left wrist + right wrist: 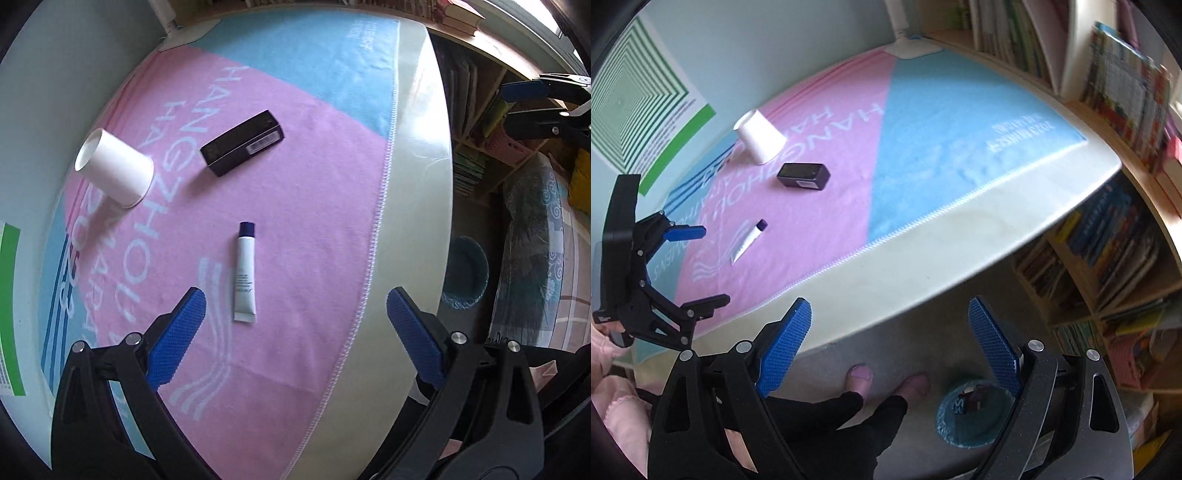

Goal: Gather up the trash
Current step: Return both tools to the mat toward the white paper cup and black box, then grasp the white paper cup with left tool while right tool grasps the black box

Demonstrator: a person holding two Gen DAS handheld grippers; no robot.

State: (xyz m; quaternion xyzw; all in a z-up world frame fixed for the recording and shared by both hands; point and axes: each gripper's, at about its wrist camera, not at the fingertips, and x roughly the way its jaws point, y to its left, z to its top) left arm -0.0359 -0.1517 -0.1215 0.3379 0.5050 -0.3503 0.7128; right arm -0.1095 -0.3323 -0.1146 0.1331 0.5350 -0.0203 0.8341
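A white table [413, 206] with a smooth, shiny top stands by a pale wall. A soft, fuzzy towel [295, 192] covers most of it. The towel is pink and light blue, with big white letters and a stitched edge. Shelves [1108, 229] full of books run along the far side and down under the table's end. A green striped poster [635, 110] hangs on the wall.

Three bits of trash lie on the pink part of the towel. A white paper cup [114, 168] sits upside down near the wall side. A small dark box [242, 142], long with flat sides, lies near the cup but not touching it. A thin white tube [245, 273] with a dark cap lies flat, well apart from the box.

On the floor beside the table stands a round bin [975, 417] with a blue bag in it. Some small things are inside, too blurry to tell.

The left gripper [295, 317] hangs over the towel with its bumpy blue pads [177, 339] wide apart and nothing between them. The tube lies just ahead of it. The right gripper [890, 347] is off the table's edge, over the floor near the bin, also spread wide and empty. A gloved hand [849, 417] shows under it.
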